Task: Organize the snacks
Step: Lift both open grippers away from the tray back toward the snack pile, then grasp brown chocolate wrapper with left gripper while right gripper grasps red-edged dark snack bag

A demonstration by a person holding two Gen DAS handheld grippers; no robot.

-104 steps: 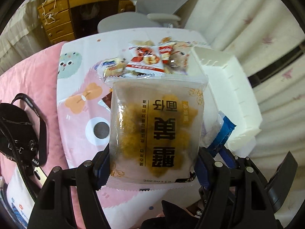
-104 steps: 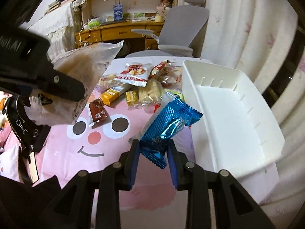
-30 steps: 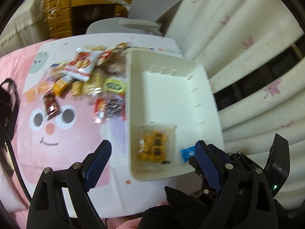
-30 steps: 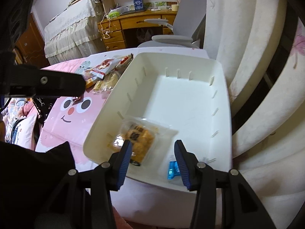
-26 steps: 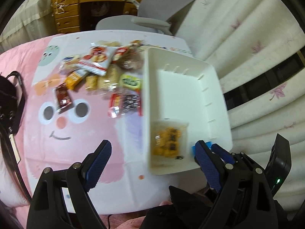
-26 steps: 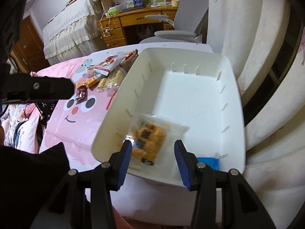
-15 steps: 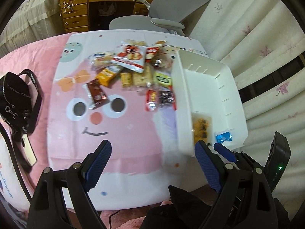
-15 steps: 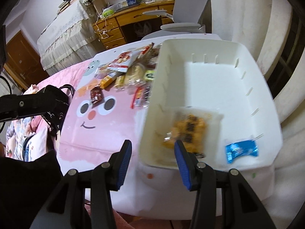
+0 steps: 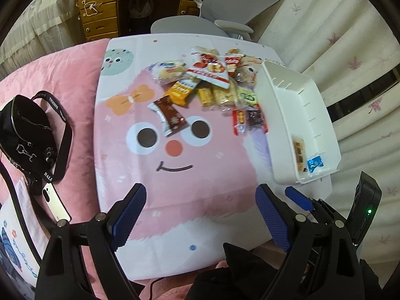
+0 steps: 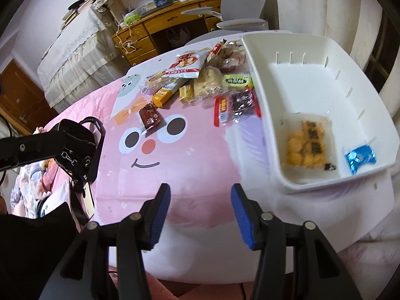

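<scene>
**Two packets in the bin, the pile still waiting**

Blue pads stand far apart on the left hand-held gripper (image 9: 200,215), and nothing is between them; it is released. The right hand-held gripper (image 10: 200,212) is also empty, and its jaws are opening at this moment. Both hang above the bare near part of the pink surface (image 10: 175,175), which has a cartoon face printed on it.

To the right of both grippers stands the white bin (image 10: 262,115). In its near end lie a clear packet of yellow crackers (image 10: 306,145) and, just beside it toward the outer wall, a small blue packet (image 10: 360,157). By my judgement these are the only work done so far.

Ahead of the grippers, at the far side of the surface, the snack pile (image 10: 200,82) is left: about a dozen wrappers, several overlapping. A brown packet (image 9: 170,117) lies apart from the pile, nearest to the left gripper; its long axis runs diagonally, from far-left to near-right. The cracker packet lies with its long axis along the length of the bin.
</scene>
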